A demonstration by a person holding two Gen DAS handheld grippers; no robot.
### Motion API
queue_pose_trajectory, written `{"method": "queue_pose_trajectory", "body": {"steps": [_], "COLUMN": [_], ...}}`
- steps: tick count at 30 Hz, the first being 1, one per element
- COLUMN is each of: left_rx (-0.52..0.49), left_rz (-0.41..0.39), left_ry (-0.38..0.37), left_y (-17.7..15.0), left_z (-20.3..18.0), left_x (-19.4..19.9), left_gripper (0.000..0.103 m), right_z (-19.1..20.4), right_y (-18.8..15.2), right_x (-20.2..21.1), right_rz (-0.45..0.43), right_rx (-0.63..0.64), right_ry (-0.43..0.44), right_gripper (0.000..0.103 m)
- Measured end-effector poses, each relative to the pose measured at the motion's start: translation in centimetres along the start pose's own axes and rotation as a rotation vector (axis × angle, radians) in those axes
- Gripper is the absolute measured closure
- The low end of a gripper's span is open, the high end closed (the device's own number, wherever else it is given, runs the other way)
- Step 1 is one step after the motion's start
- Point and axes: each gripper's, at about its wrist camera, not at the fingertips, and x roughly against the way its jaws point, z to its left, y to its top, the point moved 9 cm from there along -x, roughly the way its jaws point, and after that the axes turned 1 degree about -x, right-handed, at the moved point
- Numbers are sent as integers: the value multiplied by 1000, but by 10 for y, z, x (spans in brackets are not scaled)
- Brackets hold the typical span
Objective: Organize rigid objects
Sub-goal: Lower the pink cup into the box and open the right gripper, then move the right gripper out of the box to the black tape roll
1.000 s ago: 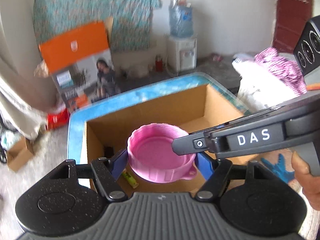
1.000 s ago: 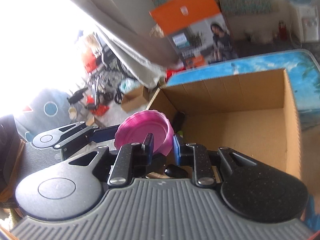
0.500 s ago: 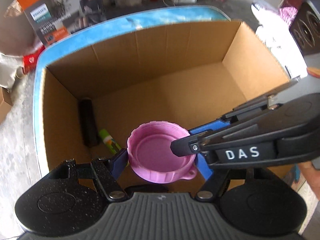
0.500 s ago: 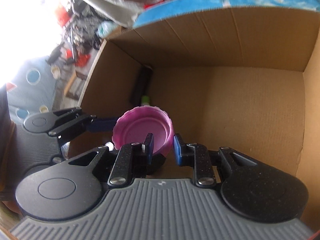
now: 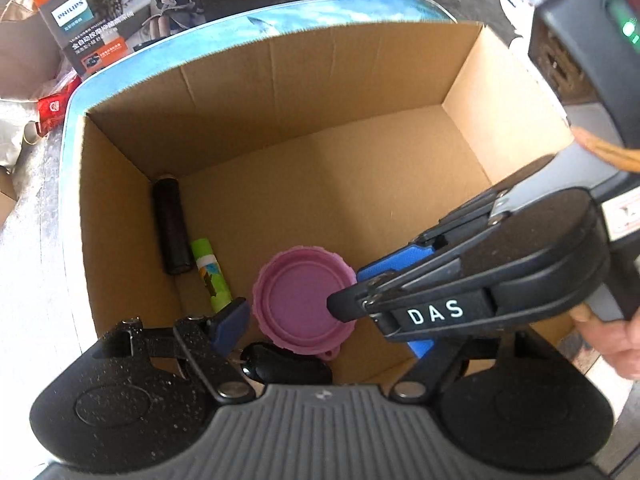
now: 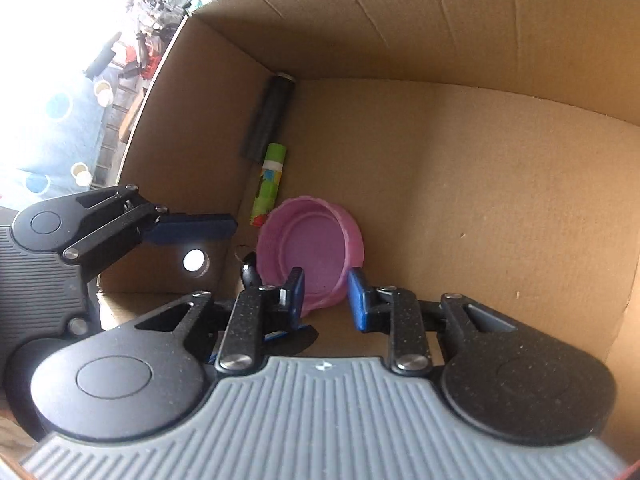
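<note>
Pink lid [image 5: 306,296]: round, no long axis, hollow side up, on floor of cardboard box [image 5: 320,92], near front-left.
Box also holds: black cylinder [image 5: 171,226] and green tube [image 5: 210,274] lengthwise along left wall, black key fob [image 5: 286,364] beside lid.
My left gripper [image 5: 324,332]: jaws opening, wide, pads clear of lid.
My right gripper [image 6: 326,298]: jaws opening, narrow gap, lid rim between pads, untouched.

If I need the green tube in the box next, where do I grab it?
Take the green tube across its middle, from above. It lies flat along the box wall, with the black cylinder at its far end and the pink lid near its lower end.
</note>
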Motion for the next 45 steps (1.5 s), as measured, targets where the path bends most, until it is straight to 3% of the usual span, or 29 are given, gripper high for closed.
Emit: {"method": "queue_pose_trajectory", "body": {"steps": [6, 10, 18, 25, 30, 33, 37, 42, 45], "left_rx": [23, 56, 68, 37, 1, -4, -49, -109, -155], "left_rz": [-44, -75, -189, -343, -406, -418, -432, -400, -383], "left_ry": [11, 4, -11, -82, -163, -203, -245, -237, -206], "left_y": [0, -4, -17, -44, -78, -98, -120, -136, -144], "left_z": [1, 4, -2, -26, -56, -76, -106, -137, -153], "left_x": [20, 30, 72, 120, 124, 110, 82, 47, 29], "left_gripper": [16, 16, 16, 13, 11, 11, 11, 11, 11], "right_z": [-1, -1, -5, 8, -1, -19, -48, -69, -72], "right_y": [4, 3, -9, -74, -142, -179, -220, -252, -256], "right_x": [8, 17, 72, 147, 165, 155, 137, 118, 110], "right_rz": [-22, -68, -234, -475, -599, -633, -659, -683, -693], "right_rx": [-43, -89, -155, -129, -160, -226, -293, -284, -259], "right_ry": [90, 135, 211, 318, 358, 320, 183, -2, -50], "right_gripper": [68, 55, 53, 47, 43, 42, 42, 42, 42]}}
